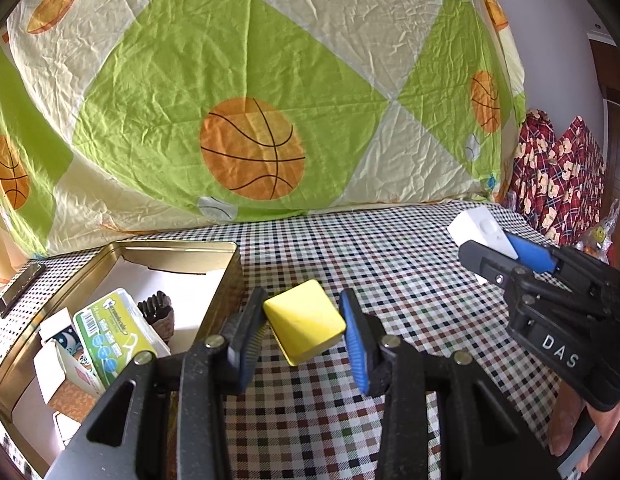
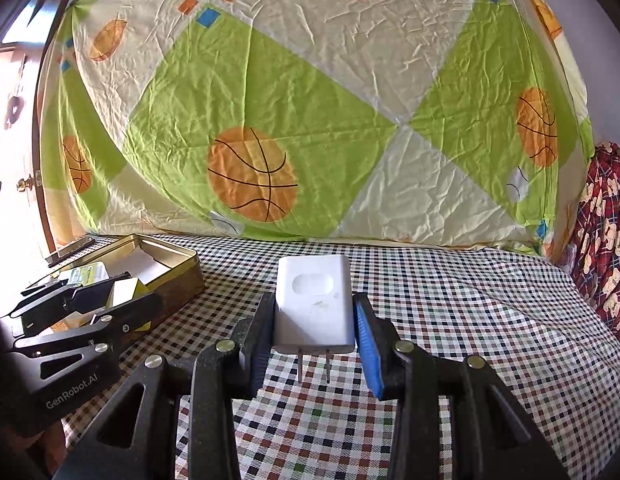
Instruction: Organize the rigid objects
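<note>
Over the checked tablecloth [image 1: 389,248], I am holding a yellow block [image 1: 305,322] pinched in my left gripper [image 1: 304,330], while my right gripper [image 2: 314,334] is clamping a white charger [image 2: 314,308], prongs toward me. Beyond, the open tin [image 1: 230,276] is waiting half filled. Next I judge both pieces need carrying leftward and lowering into its free corner.
</note>
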Available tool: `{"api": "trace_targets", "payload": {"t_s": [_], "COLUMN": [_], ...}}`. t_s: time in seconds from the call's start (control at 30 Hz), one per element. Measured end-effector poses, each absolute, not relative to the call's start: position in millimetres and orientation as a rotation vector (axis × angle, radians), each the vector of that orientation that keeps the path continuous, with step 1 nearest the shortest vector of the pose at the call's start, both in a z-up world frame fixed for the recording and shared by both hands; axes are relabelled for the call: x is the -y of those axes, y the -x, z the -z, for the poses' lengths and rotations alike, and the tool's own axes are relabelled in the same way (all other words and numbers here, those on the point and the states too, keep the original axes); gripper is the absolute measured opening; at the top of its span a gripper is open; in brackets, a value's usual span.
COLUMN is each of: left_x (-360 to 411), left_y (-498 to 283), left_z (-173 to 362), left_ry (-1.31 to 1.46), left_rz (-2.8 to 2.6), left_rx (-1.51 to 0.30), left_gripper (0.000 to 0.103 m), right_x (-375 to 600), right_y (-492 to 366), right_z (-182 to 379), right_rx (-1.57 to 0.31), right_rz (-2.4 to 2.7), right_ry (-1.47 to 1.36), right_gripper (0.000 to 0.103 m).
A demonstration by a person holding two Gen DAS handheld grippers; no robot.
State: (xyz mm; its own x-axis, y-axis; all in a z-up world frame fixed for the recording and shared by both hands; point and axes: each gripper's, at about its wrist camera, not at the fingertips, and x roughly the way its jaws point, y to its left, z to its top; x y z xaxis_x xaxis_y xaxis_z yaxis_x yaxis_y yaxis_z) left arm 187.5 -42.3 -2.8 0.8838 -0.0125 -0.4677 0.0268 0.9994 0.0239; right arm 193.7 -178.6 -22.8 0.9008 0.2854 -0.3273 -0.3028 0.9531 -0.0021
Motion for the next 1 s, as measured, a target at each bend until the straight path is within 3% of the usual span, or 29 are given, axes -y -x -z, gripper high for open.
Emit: {"api": "trace_targets", "payload": {"t_s": [1.0], "left_x": [32.3], "left_y": [-153.4], "left_z": [-1.6], "left_ry": [-0.029], "left_rz": [0.010], "left_rx": [-0.459], "left_gripper": [0.036], "right_x": [161.8], "right_y": [-173.1], "right_z": [20.8], "right_rx": [-0.284], "right_rz": [-0.399], "right_ry": [0.091], "right_gripper": [0.041]}}
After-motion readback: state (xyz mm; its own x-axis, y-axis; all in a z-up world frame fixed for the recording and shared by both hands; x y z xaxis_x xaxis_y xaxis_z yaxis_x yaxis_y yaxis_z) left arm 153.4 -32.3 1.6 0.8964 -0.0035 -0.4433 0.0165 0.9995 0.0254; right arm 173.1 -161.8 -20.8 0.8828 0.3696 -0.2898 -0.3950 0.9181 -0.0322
